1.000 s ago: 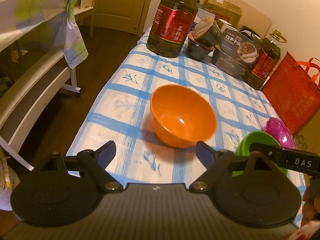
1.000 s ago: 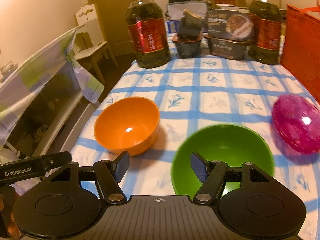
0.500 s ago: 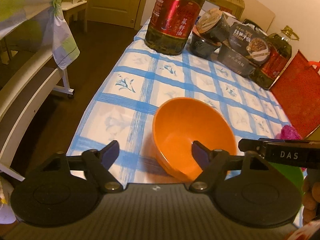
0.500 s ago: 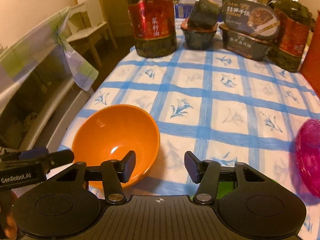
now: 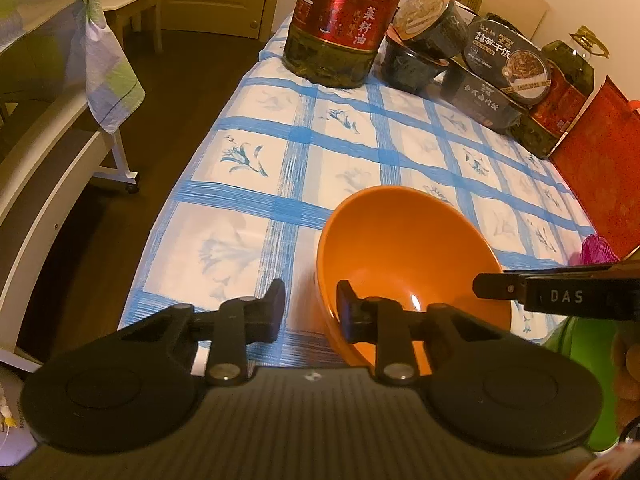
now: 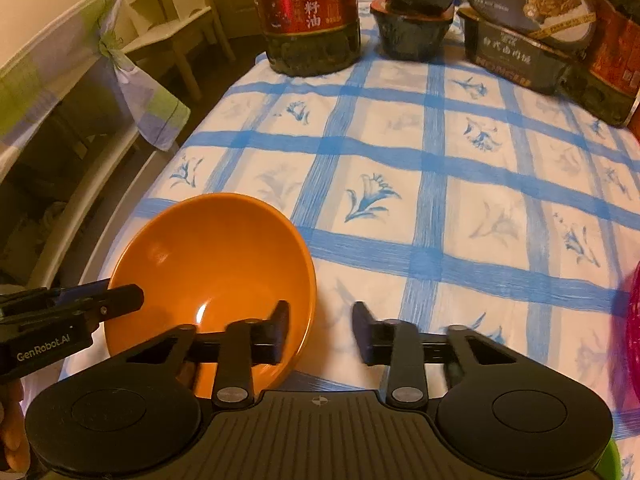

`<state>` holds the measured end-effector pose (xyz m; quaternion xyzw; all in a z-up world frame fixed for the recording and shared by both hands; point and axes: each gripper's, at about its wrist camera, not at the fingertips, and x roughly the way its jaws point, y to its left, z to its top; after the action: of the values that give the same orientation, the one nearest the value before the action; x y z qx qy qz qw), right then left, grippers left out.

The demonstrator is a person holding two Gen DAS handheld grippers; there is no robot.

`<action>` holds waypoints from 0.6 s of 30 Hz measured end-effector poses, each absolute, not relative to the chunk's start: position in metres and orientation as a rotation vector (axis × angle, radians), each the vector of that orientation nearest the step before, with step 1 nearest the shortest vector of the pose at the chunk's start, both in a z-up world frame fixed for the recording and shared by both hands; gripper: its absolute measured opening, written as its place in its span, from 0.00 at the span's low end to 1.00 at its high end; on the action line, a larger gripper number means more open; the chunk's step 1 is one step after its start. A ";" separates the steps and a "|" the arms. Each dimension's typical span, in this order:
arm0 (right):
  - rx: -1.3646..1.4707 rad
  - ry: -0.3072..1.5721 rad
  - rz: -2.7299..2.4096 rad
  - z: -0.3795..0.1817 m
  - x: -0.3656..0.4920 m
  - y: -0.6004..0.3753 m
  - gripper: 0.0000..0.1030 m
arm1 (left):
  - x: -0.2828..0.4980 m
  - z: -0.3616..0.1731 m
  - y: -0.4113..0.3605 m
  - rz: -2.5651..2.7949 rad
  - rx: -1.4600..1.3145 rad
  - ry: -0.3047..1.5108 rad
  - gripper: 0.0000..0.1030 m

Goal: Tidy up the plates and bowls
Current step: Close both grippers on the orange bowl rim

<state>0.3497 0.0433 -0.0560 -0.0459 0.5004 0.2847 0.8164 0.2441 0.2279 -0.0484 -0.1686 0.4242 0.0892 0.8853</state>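
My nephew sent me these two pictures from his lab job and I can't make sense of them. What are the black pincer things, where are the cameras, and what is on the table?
There is no robot here. A person holds a two-fingered gripper in each hand, and each gripper carries a wide-angle camera looking forward along its own fingers. One picture comes from the left gripper, the other from the right gripper. Each also shows in the edge of the other's picture.

On the blue-checked tablecloth sits an orange bowl. Both grippers straddle its rim, one finger inside and one outside, jaws open, so nothing is gripped yet. A green bowl and a pink dish peek in at the right edges. At the far end stand a large oil bottle and dark food tubs.
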 end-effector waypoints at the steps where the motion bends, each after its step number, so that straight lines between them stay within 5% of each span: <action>1: -0.099 1.069 0.608 -0.057 0.350 0.044 0.21 | 0.244 -0.048 0.227 0.181 -0.351 0.880 0.20; 8: -0.082 1.079 0.629 -0.059 0.350 0.047 0.08 | 0.246 -0.047 0.220 0.162 -0.337 0.878 0.10; 18: -0.060 1.073 0.630 -0.051 0.337 0.046 0.07 | 0.234 -0.040 0.218 0.176 -0.320 0.887 0.09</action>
<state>0.3367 0.0463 -0.0514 -0.0282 0.5024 0.2952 0.8122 0.2343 0.2184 -0.0405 -0.1541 0.4268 0.0848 0.8871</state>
